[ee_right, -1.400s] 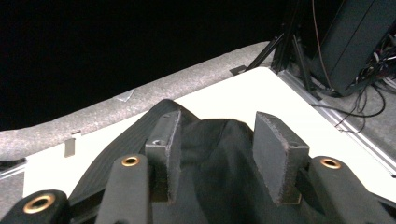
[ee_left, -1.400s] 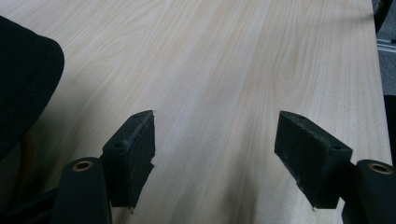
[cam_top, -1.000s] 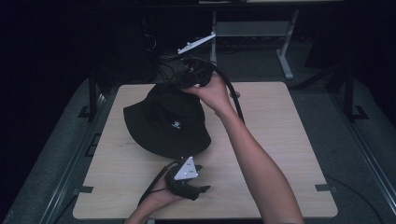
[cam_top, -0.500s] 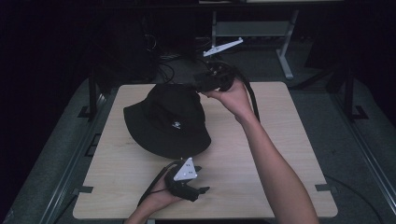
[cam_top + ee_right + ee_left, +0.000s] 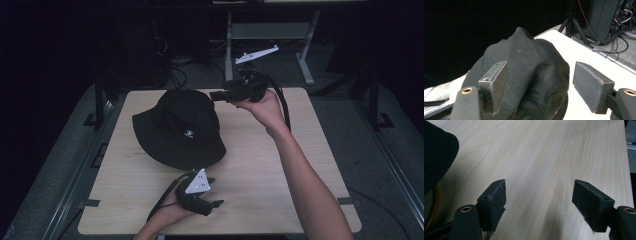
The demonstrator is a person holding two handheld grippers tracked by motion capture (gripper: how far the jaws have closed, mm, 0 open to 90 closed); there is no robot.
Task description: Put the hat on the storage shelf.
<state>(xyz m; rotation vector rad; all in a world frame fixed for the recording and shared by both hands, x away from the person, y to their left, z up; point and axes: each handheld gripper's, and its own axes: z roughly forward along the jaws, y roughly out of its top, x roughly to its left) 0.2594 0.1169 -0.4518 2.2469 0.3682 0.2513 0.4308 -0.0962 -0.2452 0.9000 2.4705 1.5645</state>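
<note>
Black cloth bucket hat (image 5: 179, 127) with a small white emblem on the front of its crown sits brim-down on the pale wood-grain table (image 5: 250, 160), left of centre and toward the far half of the top. Right gripper (image 5: 216, 95) held in the person's right hand (image 5: 262, 106) at the far side of the table, just beside the hat's crown on its right, pointing level toward it; grey three-cornered plate rides above it and a black cable loops down past the wrist. Its jaws have just been opening and now stand wide apart. In the right gripper view the crown (image 5: 529, 75) bulges up between the two black pads (image 5: 496, 82), cloth rumpled, but the pads do not press on it; a gap shows on the right side, and on the left I cannot tell whether pad and cloth touch. Left gripper (image 5: 212, 192) lies low on the near edge of the table in the person's left hand (image 5: 167, 212), just below the hat's front brim, pointing right. Its jaws are spread wide with nothing held: the left gripper view shows bare table between the pads (image 5: 492, 205), and the hat's brim (image 5: 436, 155) off at the left edge.
</note>
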